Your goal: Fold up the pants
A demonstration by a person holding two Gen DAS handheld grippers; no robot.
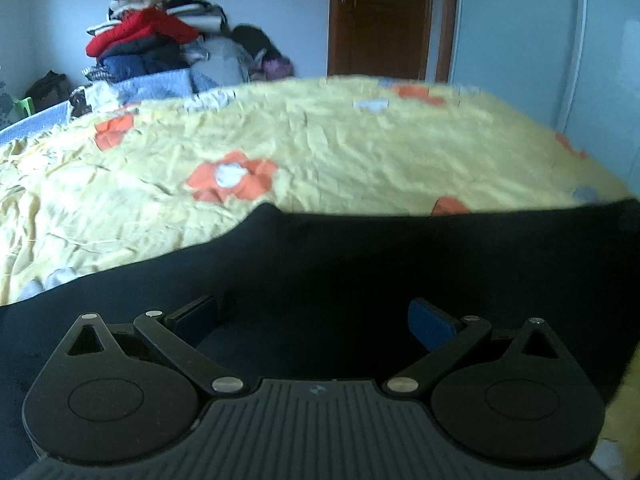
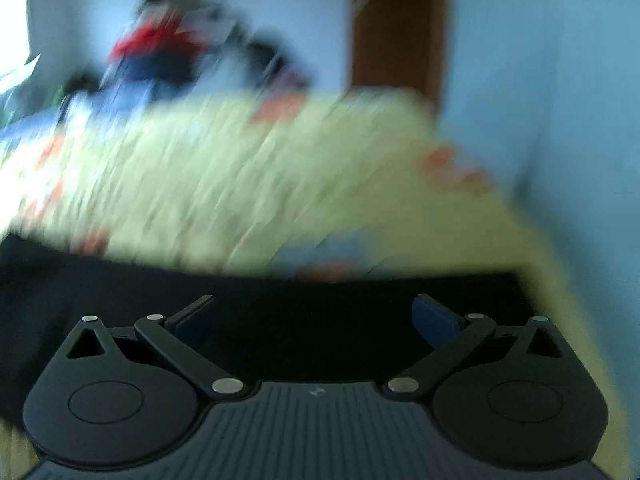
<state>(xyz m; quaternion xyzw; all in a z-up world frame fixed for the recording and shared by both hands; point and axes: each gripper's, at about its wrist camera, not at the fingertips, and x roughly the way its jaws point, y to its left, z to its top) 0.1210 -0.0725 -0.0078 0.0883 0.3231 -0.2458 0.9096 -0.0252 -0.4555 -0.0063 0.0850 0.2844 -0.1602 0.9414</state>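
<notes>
Dark navy pants (image 1: 360, 264) lie spread across the near part of a yellow flowered bedspread (image 1: 320, 152). In the left wrist view my left gripper (image 1: 314, 320) hovers just over the dark cloth, wide open, with nothing between its blue pads (image 1: 430, 322). The right wrist view is badly smeared by motion. There the same pants (image 2: 280, 304) stretch as a dark band under my right gripper (image 2: 314, 320), which is open too, its fingers (image 2: 434, 320) spread over the fabric without pinching it.
A tall heap of clothes (image 1: 160, 36) with a red garment on top stands beyond the bed's far left corner. A brown wooden door (image 1: 380, 16) and pale walls close off the back. The bed's right edge (image 2: 560, 280) drops away near the wall.
</notes>
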